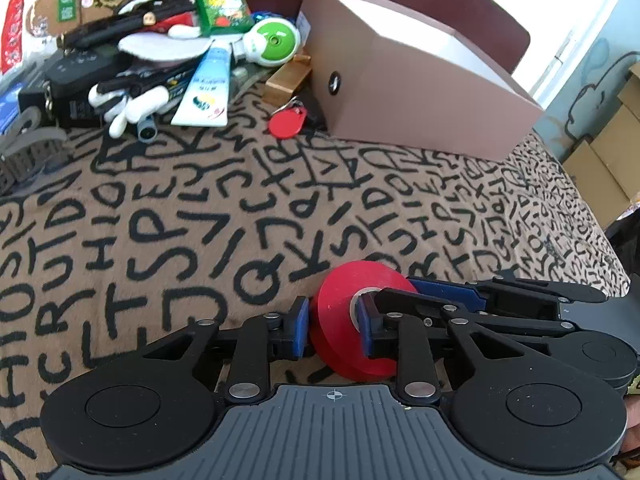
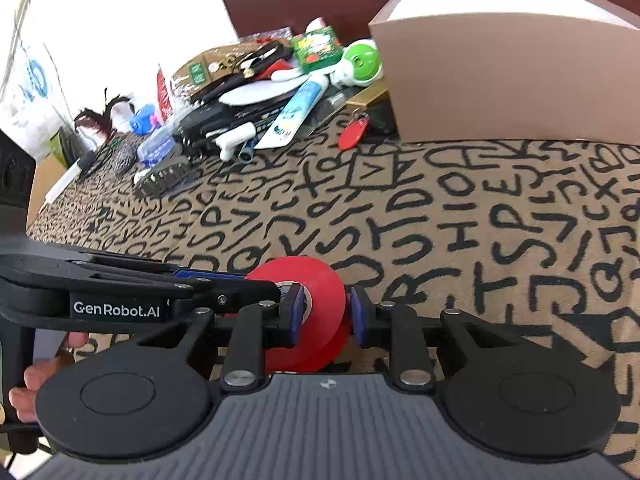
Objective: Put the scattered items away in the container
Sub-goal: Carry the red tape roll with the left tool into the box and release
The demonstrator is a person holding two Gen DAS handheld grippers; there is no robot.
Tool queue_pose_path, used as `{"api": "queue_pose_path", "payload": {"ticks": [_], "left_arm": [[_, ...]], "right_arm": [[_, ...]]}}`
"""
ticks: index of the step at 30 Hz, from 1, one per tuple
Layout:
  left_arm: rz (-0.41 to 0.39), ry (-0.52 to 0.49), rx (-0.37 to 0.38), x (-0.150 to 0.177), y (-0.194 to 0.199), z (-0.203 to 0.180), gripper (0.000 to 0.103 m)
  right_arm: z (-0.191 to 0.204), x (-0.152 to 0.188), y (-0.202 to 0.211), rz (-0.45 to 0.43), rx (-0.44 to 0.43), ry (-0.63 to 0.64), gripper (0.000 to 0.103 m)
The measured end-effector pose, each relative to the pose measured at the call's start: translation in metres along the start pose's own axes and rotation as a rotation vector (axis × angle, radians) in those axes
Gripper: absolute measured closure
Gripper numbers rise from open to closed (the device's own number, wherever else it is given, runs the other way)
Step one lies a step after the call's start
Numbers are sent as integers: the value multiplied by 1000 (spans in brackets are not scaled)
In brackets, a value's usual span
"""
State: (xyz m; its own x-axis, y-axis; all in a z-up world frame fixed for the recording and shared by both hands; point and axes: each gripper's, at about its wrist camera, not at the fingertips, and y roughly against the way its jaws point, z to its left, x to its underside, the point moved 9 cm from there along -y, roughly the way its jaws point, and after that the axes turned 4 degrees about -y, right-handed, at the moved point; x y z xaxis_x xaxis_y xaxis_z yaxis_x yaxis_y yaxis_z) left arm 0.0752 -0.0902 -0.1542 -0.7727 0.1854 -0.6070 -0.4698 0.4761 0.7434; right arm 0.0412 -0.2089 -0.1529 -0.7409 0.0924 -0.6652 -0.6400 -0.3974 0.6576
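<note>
A red tape roll (image 1: 340, 316) is held upright just above the letter-patterned cloth (image 1: 200, 220). My left gripper (image 1: 334, 330) is shut on it, one pad on the rim, the other in the core. My right gripper (image 2: 325, 314) grips the same red tape roll (image 2: 320, 300) from the other side, one pad in the core and one on the outer rim. The brown box (image 1: 400, 80) with a white open top stands at the back right; it also shows in the right wrist view (image 2: 508, 76).
A heap of items lies at the back left: a white-blue tube (image 1: 206, 88), a green-white round gadget (image 1: 276, 42), a green packet (image 1: 222, 12), black items and white handles. A red key fob (image 1: 286, 122) lies beside the box. A dark-red chair back stands behind.
</note>
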Motion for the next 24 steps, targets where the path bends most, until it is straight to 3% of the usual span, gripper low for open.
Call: {"api": "queue_pose_path", "payload": {"ticks": [7, 24], "left_arm": [[-80, -51, 3, -29, 18, -20, 81], [-313, -199, 35, -158, 43, -95, 81]], "right_arm": [[0, -31, 27, -89, 10, 46, 75], [-35, -152, 92, -357, 71, 110, 75]]}}
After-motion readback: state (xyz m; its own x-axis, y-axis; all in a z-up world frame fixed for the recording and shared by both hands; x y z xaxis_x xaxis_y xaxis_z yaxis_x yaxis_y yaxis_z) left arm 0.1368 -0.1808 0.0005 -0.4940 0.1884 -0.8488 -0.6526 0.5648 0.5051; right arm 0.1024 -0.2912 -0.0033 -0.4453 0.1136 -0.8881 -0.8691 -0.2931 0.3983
